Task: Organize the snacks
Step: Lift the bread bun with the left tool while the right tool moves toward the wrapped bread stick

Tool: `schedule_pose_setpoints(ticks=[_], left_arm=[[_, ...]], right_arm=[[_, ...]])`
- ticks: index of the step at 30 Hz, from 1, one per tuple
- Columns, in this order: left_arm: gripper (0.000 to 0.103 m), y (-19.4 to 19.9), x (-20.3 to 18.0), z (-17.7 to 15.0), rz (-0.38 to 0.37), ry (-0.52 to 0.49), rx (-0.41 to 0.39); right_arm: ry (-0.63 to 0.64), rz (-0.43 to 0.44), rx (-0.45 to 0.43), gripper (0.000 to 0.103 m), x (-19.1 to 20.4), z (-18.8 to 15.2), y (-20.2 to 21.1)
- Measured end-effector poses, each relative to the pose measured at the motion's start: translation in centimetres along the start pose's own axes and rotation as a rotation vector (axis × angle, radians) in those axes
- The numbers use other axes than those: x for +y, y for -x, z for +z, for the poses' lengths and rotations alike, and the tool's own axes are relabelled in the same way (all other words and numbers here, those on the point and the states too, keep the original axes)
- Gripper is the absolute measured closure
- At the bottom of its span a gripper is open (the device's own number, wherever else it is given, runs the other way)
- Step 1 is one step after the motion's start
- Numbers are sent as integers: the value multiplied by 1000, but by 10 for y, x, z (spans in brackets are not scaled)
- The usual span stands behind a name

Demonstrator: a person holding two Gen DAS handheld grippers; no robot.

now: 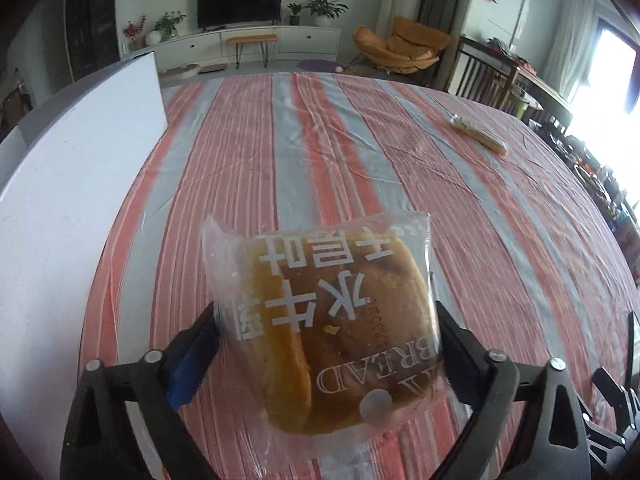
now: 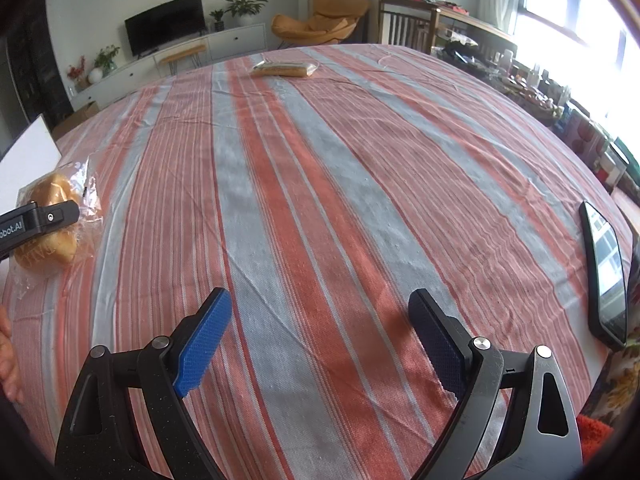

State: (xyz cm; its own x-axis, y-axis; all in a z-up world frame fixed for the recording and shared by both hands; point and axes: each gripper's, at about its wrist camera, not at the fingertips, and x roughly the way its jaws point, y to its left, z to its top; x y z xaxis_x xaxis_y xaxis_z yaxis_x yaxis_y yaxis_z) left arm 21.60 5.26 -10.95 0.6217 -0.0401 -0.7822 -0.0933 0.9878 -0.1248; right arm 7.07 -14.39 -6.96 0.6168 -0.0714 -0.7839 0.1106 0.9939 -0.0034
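Note:
A clear packet with a round brown bread bun [image 1: 320,320] and white print stands tilted between the fingers of my left gripper [image 1: 325,308]. Both pads press on its sides, so the wide-set jaws are shut on it. The right wrist view shows the same bread packet [image 2: 56,224] at the far left, just over the striped tablecloth [image 2: 320,180], beside a white box [image 2: 28,152]. My right gripper [image 2: 320,294] hovers open over the cloth with nothing between its blue pads. A long snack packet [image 1: 478,134] lies far off on the cloth, and it also shows as the long packet [image 2: 284,69].
The white box [image 1: 80,160] stands along the table's left edge. A dark phone [image 2: 606,276] lies near the right edge. A person's hand [image 2: 6,352] shows at the lower left. Beyond the table are a TV unit, plants and an orange chair.

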Motion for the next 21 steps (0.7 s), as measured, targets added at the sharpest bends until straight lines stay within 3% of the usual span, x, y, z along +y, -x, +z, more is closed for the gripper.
schedule_pose_setpoints(ticks=[3,21], left_arm=[[0,-9,4,3,-33,38,-10],[0,-15,-1,6,-22,35,-7]], right_arm=[[0,0,0,11,0,0,0],[0,0,0,11,0,0,0]])
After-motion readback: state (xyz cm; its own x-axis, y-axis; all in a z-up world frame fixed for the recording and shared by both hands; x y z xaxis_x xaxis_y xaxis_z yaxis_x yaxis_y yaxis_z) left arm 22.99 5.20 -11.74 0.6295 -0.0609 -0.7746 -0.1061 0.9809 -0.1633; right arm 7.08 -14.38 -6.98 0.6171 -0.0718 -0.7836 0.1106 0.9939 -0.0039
